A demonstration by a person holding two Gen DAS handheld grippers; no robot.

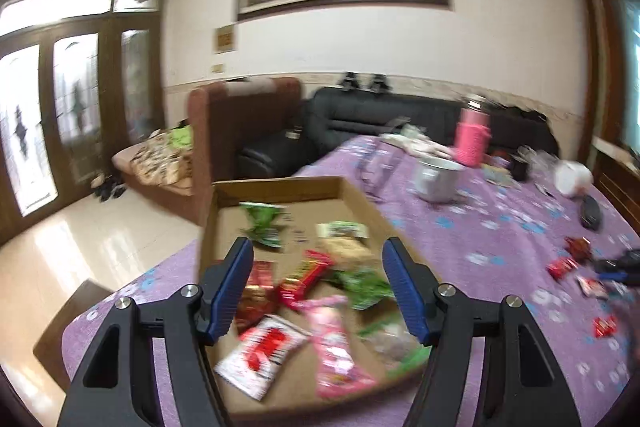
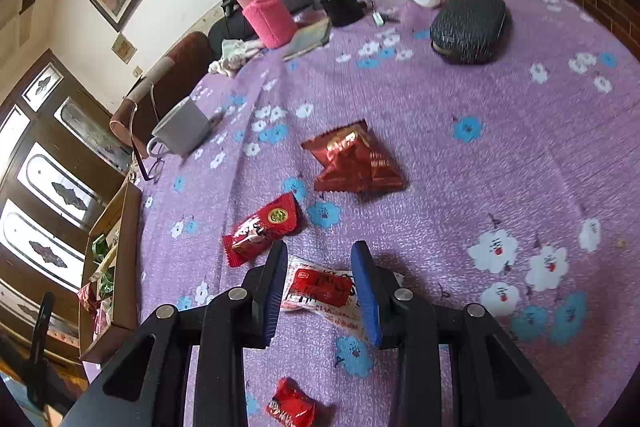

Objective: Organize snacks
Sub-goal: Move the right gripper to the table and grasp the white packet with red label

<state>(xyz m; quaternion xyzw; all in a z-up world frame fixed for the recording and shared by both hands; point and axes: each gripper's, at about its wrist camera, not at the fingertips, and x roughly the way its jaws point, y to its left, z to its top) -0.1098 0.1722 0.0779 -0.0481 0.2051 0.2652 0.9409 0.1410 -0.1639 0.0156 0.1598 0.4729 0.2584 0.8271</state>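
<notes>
Left wrist view: the left gripper [image 1: 318, 259] hangs over a shallow cardboard box [image 1: 276, 187] on the purple flowered tablecloth [image 1: 500, 227], its 2 blue-padded fingers spread wide with nothing between them. The box holds a blurred jumble of snacks: a green packet [image 1: 262, 225], a red bar wrapper [image 1: 306, 279], a pink packet [image 1: 334, 339] and a white-and-red packet [image 1: 262, 353]. More red packets lie loose on the cloth at far right.

Right wrist view: the right gripper [image 2: 320, 287] is low over the cloth, fingers apart on either side of a red-and-white sachet [image 2: 320, 289] lying flat; whether the pads touch it is unclear. Just beyond lie a red candy wrapper [image 2: 262, 229] and a dark red foil packet [image 2: 354, 157]. Another small red candy [image 2: 290, 407] lies nearer the camera. The box sits at the left edge.
</notes>
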